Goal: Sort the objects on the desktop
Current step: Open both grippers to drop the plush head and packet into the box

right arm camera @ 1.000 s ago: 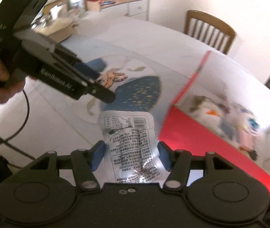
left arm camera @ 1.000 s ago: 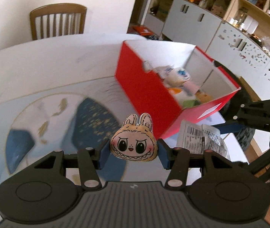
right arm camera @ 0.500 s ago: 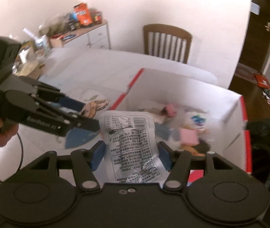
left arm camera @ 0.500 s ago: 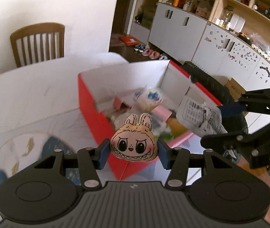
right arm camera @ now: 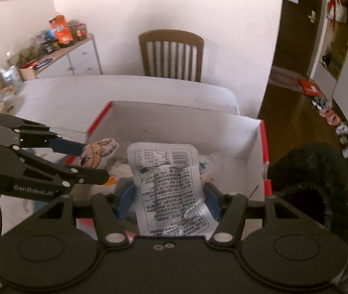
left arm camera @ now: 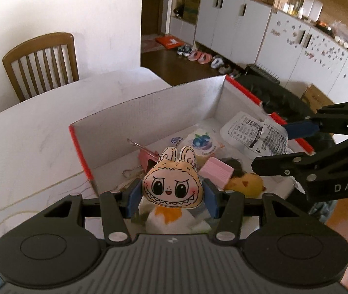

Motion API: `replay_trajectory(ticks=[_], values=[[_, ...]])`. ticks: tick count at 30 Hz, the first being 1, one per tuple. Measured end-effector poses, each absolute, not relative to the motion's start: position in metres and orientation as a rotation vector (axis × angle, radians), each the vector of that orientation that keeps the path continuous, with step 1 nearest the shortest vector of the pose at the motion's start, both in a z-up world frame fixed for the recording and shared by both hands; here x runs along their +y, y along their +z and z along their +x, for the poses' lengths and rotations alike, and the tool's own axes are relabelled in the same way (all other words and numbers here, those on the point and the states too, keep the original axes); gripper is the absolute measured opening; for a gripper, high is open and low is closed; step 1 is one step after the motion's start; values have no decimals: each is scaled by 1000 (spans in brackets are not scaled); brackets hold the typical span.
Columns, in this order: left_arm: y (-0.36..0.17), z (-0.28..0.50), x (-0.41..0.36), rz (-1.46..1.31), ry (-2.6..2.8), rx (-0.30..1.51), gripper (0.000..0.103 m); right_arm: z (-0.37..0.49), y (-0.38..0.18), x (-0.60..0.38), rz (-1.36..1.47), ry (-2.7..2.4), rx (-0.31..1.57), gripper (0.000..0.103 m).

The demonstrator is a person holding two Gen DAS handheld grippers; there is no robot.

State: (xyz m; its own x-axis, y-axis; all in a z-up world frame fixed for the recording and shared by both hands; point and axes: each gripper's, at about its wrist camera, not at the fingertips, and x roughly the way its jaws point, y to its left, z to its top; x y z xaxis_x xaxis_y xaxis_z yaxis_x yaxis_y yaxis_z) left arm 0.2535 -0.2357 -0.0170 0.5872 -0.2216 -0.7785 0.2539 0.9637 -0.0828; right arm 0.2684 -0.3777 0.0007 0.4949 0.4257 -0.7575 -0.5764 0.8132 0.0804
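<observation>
The left gripper (left arm camera: 172,197) squeezes a little bunny-face toy (left arm camera: 172,186) between its blue pads. The right gripper (right arm camera: 168,197) pinches a crinkly silver packet (right arm camera: 171,188), probably a snack. Both hang over the red box (left arm camera: 81,147) at the table's (left arm camera: 27,132) far edge, so each thing can drop in with the other toys.

Counts: 2 grippers, left gripper (left arm camera: 171,197) and right gripper (right arm camera: 169,197). 1 rabbit-face toy (left arm camera: 172,183), 1 printed foil packet (right arm camera: 171,193), 1 red box (left arm camera: 149,112), 1 wooden chair (left arm camera: 41,61) upper left, 1 white table (left arm camera: 27,134), 1 pink block (left arm camera: 216,172).
</observation>
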Motion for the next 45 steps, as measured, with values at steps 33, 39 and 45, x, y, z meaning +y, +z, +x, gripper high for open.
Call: replay_trajectory(ticks=[33, 39, 45], values=[[-62, 312, -256, 109, -266, 1076, 56, 307, -65, -370, -189, 544, 1011, 65], [-51, 301, -252, 83, -262, 1039, 67, 299, -52, -374, -184, 566, 974, 74], [-38, 287, -241, 41, -252, 1004, 67, 289, -37, -380, -160, 587, 940, 77]])
